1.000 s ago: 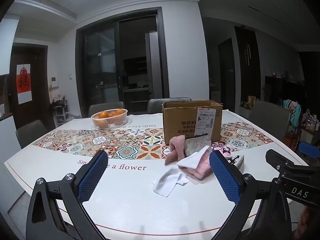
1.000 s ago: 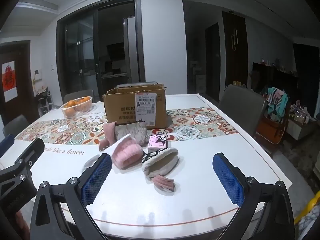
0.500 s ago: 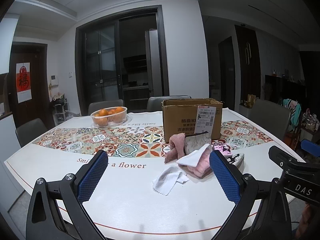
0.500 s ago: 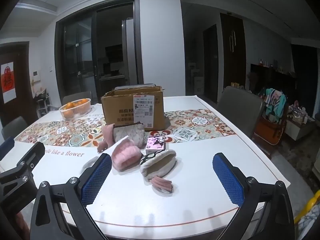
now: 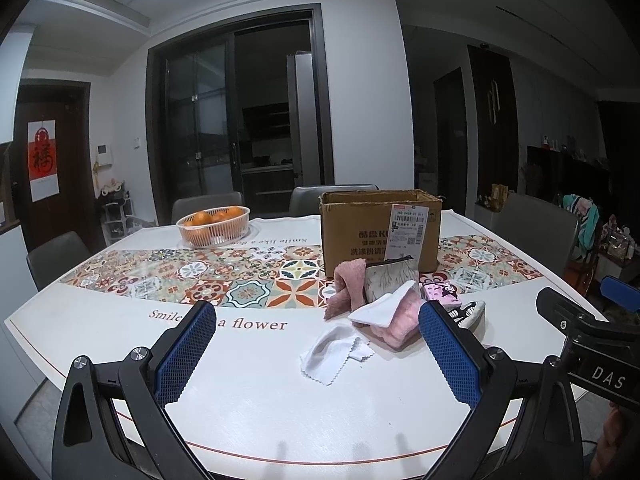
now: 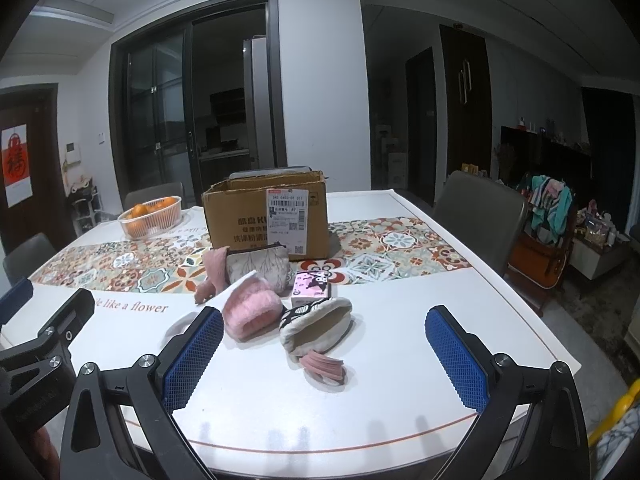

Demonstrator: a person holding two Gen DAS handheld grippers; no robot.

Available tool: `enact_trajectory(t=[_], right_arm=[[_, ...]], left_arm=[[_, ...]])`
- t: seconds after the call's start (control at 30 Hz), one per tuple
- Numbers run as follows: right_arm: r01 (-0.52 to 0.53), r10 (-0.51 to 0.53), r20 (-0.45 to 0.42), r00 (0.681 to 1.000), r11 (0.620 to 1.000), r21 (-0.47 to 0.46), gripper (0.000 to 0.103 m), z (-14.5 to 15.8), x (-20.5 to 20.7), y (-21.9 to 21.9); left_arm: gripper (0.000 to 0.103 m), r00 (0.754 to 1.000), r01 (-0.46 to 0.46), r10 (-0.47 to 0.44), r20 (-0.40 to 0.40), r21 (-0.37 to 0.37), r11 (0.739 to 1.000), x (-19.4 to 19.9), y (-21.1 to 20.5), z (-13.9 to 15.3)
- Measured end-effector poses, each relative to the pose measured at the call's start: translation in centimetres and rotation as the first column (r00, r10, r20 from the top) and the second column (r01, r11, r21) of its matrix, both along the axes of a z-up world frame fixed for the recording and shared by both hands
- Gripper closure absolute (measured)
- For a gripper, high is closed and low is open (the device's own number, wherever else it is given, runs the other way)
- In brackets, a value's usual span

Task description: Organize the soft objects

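A heap of soft things lies on the white table in front of an open cardboard box (image 5: 380,228) (image 6: 266,216). It holds a pink fluffy slipper (image 6: 250,312) (image 5: 400,320), a pink rolled towel (image 5: 348,286) (image 6: 212,274), a leaf-print pouch (image 6: 258,268) (image 5: 390,278), a black-and-white pouch (image 6: 316,330), a pink scrunchie (image 6: 324,366) and a pink tissue pack (image 6: 311,288). A white cloth (image 5: 334,352) lies nearest. My left gripper (image 5: 318,354) is open above the table's near edge, short of the cloth. My right gripper (image 6: 324,354) is open, short of the scrunchie.
A basket of oranges (image 5: 214,222) (image 6: 151,216) stands at the back left on the patterned runner (image 5: 200,276). Grey chairs (image 6: 476,220) ring the table. The table's near edge (image 6: 320,446) curves just below the fingers. Cluttered furniture stands at the far right.
Both grippers have risen and drawn back slightly, so the heap and box sit a little lower and farther. Both stay open; nothing on the table has moved.
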State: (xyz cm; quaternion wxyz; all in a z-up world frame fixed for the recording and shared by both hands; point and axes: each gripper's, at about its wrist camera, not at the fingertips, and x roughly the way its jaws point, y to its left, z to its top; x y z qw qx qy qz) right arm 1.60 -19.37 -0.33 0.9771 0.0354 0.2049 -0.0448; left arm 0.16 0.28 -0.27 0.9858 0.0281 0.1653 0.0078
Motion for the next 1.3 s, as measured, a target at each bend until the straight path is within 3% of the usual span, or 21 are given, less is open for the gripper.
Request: enact_trajectory(t=[1.3], right_arm=[[-0.004, 0.004, -0.028, 1.000, 1.000, 0.007, 0.000, -0.89, 0.38, 0.21]], left_arm=[[0.000, 0.998, 0.018, -0.019, -0.056, -0.013, 1.000, 0.69, 0.07, -0.74]])
